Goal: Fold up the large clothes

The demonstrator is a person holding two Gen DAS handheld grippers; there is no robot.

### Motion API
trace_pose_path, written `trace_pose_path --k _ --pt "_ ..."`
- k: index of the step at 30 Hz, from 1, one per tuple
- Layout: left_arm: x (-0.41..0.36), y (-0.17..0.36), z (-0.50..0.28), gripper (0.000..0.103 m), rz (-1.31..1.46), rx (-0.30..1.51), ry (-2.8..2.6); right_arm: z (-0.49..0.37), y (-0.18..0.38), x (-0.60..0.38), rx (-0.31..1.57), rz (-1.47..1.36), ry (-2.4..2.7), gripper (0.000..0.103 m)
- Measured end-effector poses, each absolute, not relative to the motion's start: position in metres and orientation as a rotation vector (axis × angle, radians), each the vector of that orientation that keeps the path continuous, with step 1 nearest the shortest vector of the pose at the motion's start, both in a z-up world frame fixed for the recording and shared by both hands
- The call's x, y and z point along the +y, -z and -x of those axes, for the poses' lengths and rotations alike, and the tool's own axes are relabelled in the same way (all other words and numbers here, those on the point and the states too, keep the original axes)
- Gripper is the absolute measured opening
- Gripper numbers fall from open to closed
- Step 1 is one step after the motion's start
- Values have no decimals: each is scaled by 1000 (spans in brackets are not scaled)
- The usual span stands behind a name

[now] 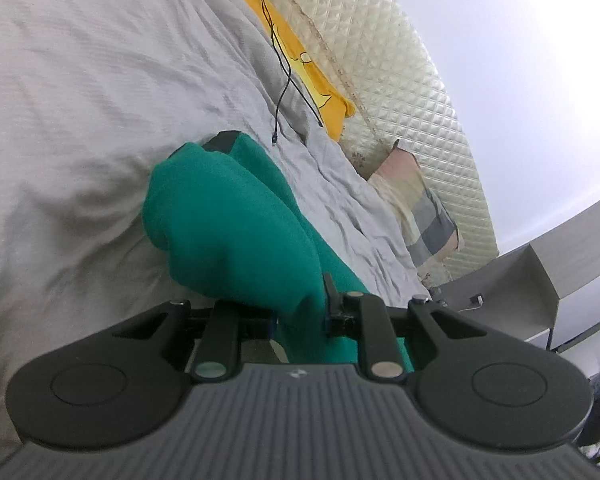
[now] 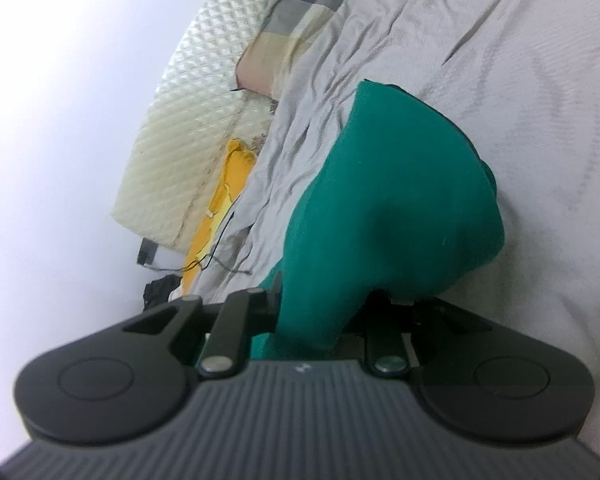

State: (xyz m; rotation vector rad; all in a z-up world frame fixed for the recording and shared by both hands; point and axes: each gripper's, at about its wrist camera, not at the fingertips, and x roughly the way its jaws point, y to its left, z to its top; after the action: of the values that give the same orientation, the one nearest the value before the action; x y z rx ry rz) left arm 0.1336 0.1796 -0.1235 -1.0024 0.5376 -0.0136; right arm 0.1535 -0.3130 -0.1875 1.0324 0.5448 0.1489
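A green garment [image 1: 228, 220] hangs bunched above the grey bedspread [image 1: 80, 100], pinched by both the left gripper [image 1: 260, 216] and the right gripper [image 2: 380, 216]. Holding both corners level and taut should keep the fold clean. No readable writing shows anywhere.

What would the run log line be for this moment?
left gripper: shut on green garment | right gripper: shut on green garment | garment: bunched over grey bedsheet
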Motion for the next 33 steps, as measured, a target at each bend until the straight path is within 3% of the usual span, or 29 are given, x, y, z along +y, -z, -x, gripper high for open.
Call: trace_pose_path --k 6,8,10,11,21,33 --pt "180 140 -107 28 1034 621 -19 -135 200 -315 629 -1074 -88 34" --pt "179 140 -108 34 1038 632 -18 -137 204 -316 644 -1095 -96 39" --pt "182 142 -108 49 1071 617 7 -132 203 -318 622 -1115 -134 56" --pt "182 142 -108 52 1084 606 19 -129 201 -319 607 -1126 -152 58" --pt "178 119 -114 63 1068 451 147 -122 179 -326 437 -1140 -246 64" --pt "166 87 -215 64 881 475 116 -208 142 -315 504 -1036 -173 64"
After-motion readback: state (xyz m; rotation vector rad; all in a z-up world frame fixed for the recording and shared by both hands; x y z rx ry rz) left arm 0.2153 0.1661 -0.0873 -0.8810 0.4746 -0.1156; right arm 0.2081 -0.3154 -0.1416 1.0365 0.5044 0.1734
